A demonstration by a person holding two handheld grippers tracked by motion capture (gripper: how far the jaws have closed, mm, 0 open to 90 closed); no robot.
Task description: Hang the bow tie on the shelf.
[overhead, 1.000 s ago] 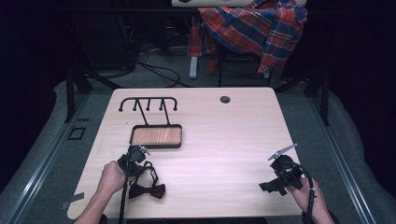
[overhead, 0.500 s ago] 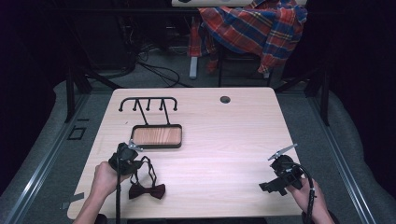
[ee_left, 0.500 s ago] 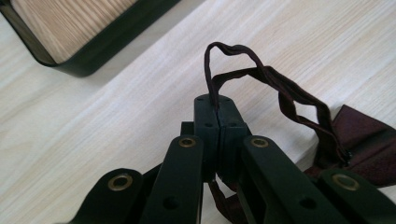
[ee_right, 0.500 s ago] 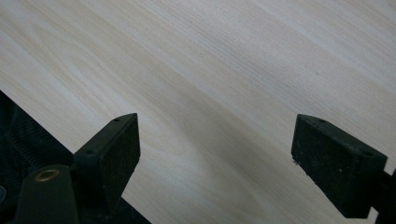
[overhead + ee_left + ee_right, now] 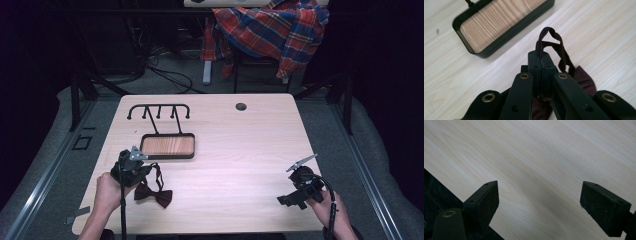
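A dark maroon bow tie [image 5: 154,194] lies on the light wood table [image 5: 240,150] near the front left. My left gripper [image 5: 142,172] is just left of it, shut on the thin strap. In the left gripper view the closed jaws [image 5: 541,58] pinch the strap, whose loop [image 5: 551,37] rises past the tips, and the bow [image 5: 582,79] lies to the right below them. My right gripper [image 5: 287,200] hovers over bare table at the front right. It is open, with nothing between its pads [image 5: 539,202].
A black-rimmed tray with a wooden floor [image 5: 167,146] [image 5: 501,23] sits just beyond the left gripper. Behind it lies a black rack of hooks [image 5: 159,111]. A small round hole [image 5: 241,106] marks the far table edge. A plaid cloth [image 5: 272,27] hangs on a chair behind.
My left gripper has shifted left, away from the tray's front corner, with the strap in its jaws. The right gripper has stayed where it was.
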